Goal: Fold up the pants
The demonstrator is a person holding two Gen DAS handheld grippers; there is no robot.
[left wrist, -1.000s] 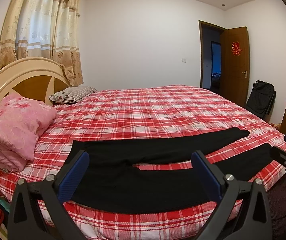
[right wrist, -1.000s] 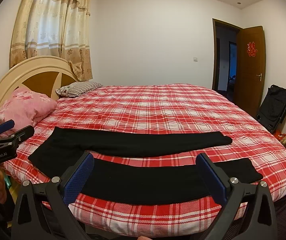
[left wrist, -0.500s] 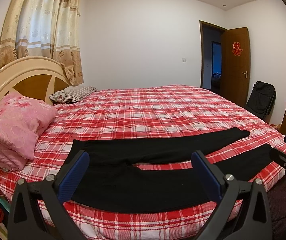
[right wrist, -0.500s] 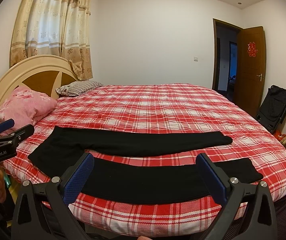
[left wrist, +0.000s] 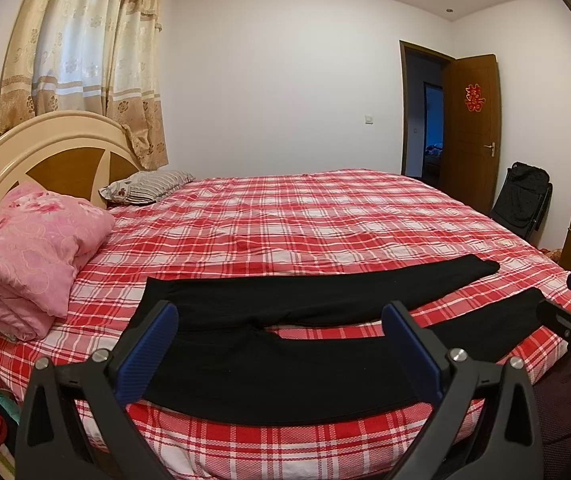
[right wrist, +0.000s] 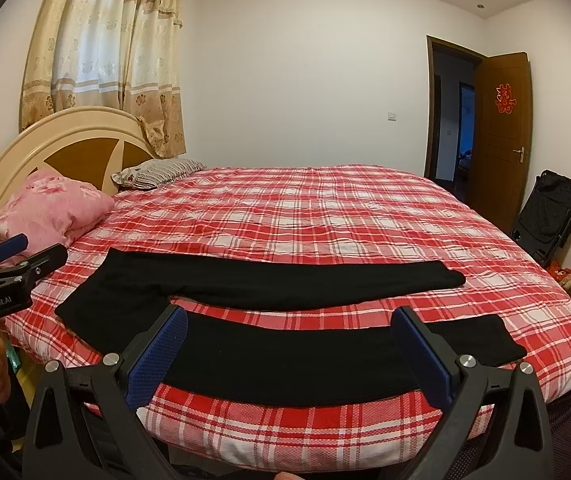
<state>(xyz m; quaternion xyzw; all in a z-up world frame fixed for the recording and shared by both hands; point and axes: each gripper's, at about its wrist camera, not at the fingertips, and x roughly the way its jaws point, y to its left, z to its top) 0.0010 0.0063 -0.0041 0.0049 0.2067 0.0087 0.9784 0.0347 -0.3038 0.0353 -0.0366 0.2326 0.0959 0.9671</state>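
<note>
We see black pants [left wrist: 285,344] spread flat on the bed [left wrist: 305,220], lying along its near edge over the red plaid cover, waist end toward the headboard [left wrist: 45,148], both legs running away from the headboard and slightly splayed with a strip of plaid showing between them. The left gripper [left wrist: 281,344] hangs off the near edge of the bed by the waist end, fingers [left wrist: 149,348] spread wide, nothing between them, not touching the fabric. The right gripper [right wrist: 289,344] sits off the same edge, further from the headboard, over the nearer leg, its blue-padded fingers [right wrist: 157,356] also wide apart and empty. Each gripper shows at the margin of the other's view. A pink folded quilt [left wrist: 29,256] rests against the headboard, a striped pillow [left wrist: 145,186] beside it further back. Curtain [left wrist: 85,60] hangs behind the headboard. Beyond the foot of the bed a brown door [left wrist: 471,132] stands open, a black folded chair [left wrist: 523,200] next to it.
</note>
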